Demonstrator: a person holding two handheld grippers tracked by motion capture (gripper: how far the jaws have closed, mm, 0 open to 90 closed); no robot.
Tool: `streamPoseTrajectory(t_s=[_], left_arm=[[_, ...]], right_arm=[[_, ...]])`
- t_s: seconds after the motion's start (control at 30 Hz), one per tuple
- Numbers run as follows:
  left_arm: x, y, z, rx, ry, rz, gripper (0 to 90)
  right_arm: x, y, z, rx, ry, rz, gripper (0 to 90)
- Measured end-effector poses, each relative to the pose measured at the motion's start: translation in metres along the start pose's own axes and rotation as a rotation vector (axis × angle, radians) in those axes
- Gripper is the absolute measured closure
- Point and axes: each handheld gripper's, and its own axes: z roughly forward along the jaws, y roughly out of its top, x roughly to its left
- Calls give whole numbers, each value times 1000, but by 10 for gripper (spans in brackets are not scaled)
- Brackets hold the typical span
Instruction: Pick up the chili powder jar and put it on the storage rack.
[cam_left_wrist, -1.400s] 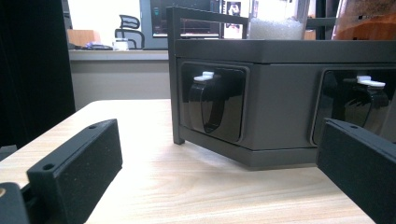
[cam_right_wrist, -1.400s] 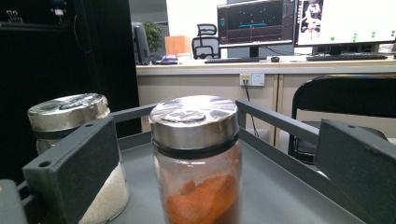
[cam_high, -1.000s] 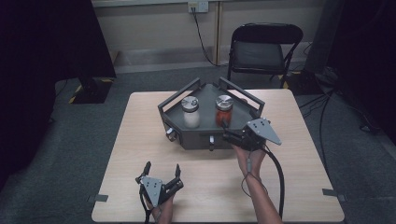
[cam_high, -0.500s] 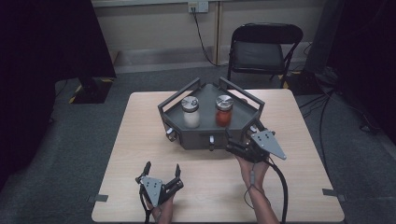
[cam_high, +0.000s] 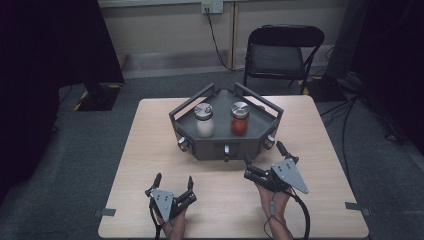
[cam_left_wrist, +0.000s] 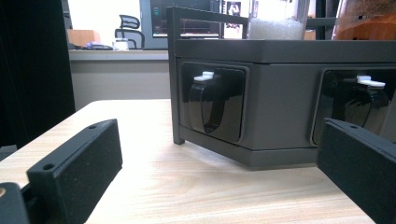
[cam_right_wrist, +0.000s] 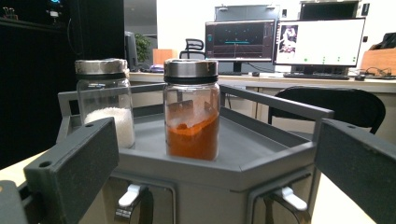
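Right gripper now pulled back from the front wall of the grey tray, lower centre-right of frame; a second ago at the tray's right front corner. Jaws spread, nothing between them. Probably backing off to line up on the orange-filled jar, upright in the tray beside the white-filled jar. Left gripper low, jaws wide apart, unmoved. Pale wood table; grey carpet; folding chair upper centre. Tray latches indistinct, possibly handles.
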Motion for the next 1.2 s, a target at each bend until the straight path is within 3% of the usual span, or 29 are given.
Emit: streamPoseTrajectory(t_s=[0.2,0.43,1.2], left_arm=[[0,0,0,0,0,0,2],[0,0,0,0,0,0,2],[0,0,0,0,1,-1,2]], right_arm=[[1,-7,-13,-14,-13,8,0],[3,-18,-24,5,-24,1,0],[8,-58,-46,38,-52,-4,0]])
